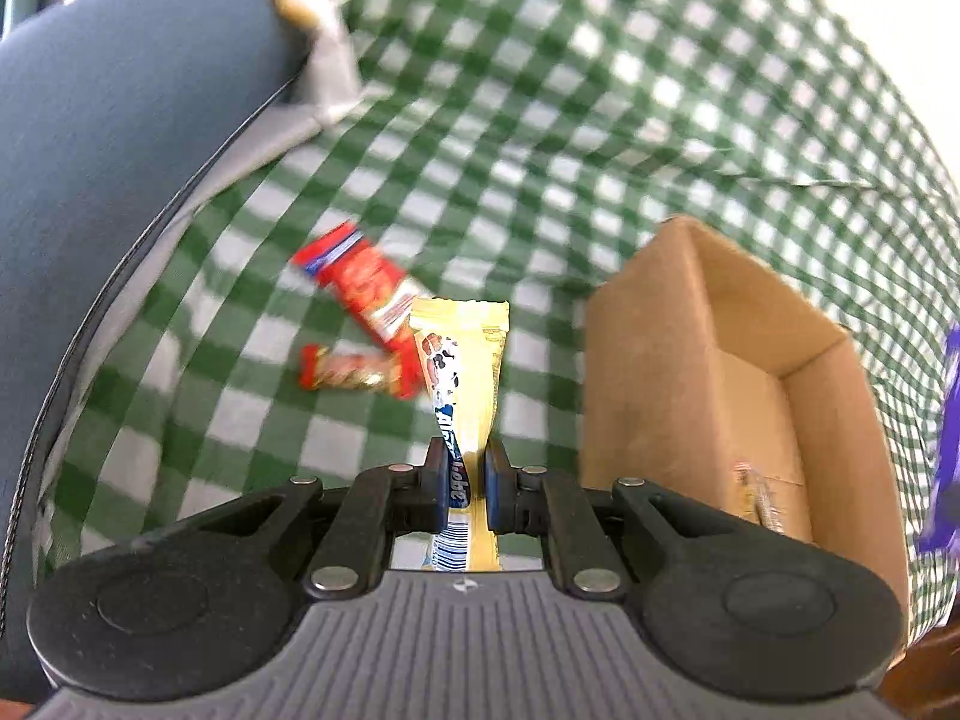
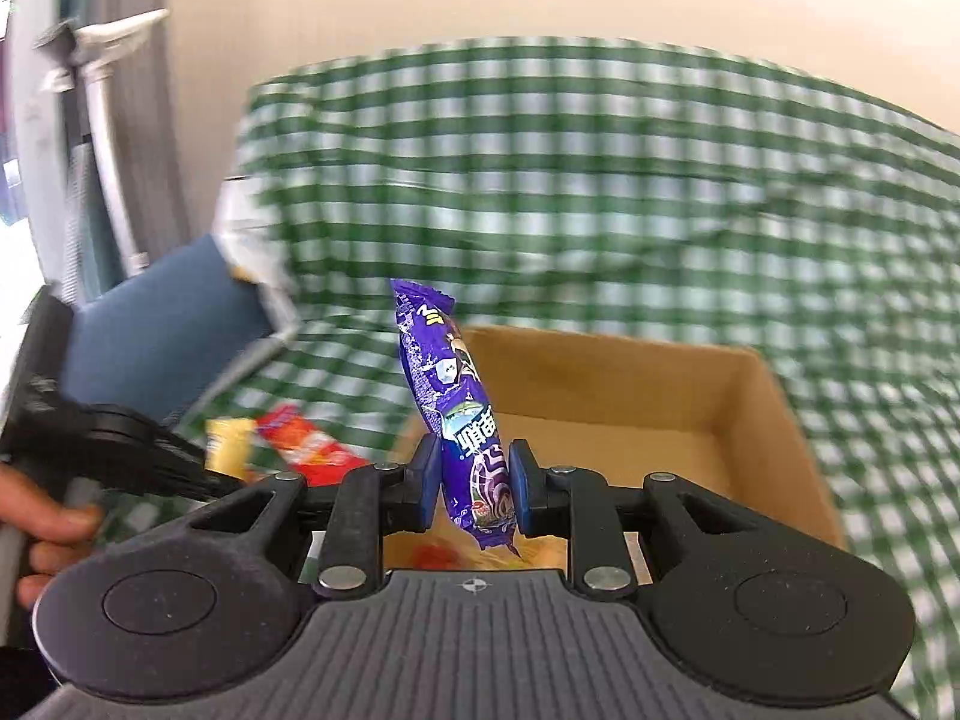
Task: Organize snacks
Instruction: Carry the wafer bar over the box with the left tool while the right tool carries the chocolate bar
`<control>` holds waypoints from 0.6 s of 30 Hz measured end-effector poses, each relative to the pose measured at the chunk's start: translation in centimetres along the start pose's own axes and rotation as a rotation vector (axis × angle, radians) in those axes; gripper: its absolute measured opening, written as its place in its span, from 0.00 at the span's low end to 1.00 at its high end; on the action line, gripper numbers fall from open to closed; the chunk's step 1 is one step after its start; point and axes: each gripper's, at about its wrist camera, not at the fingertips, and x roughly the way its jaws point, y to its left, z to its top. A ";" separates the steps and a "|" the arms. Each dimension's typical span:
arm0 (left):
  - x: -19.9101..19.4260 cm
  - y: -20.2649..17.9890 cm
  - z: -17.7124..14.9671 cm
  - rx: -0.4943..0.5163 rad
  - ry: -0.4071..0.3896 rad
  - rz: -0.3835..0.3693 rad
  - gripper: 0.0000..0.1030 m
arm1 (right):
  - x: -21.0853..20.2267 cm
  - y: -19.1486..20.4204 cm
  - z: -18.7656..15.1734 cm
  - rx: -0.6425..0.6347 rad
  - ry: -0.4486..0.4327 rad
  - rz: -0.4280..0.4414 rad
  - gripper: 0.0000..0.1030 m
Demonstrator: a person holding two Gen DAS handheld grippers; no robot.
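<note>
Over the cardboard box (image 2: 750,408), right gripper (image 2: 471,483) has its jaws clamped on a purple snack pack (image 2: 453,408), held upright above the open top. Left gripper (image 1: 462,480) has its jaws closed on a yellow snack stick (image 1: 465,360), just beside the box on the left. Box already holds at least a couple of wrappers, contents partly hidden. Two red snack packs (image 1: 366,294) lie on the checked bench cloth (image 1: 540,120), not boxed yet. My read: roughly midway; two in hand to drop, two left.
</note>
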 end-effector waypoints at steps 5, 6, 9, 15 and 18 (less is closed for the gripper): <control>-1.3 -2.4 -0.5 0.075 -0.125 -0.078 0.12 | -0.6 -2.7 -0.8 0.026 -0.118 -0.135 0.24; -1.5 -3.0 -0.6 0.086 -0.145 -0.097 0.12 | -0.3 -3.3 -1.1 0.047 -0.100 -0.149 0.24; -2.6 -4.3 -1.0 0.133 -0.224 -0.157 0.12 | -0.4 -4.3 -1.9 0.041 -0.109 -0.186 0.24; -4.2 -6.8 -1.8 0.181 -0.336 -0.291 0.12 | -0.4 -5.7 -2.9 0.033 -0.092 -0.265 0.24; -4.5 -7.8 -2.4 0.205 -0.364 -0.342 0.12 | -0.6 -6.4 -3.1 0.044 -0.080 -0.288 0.24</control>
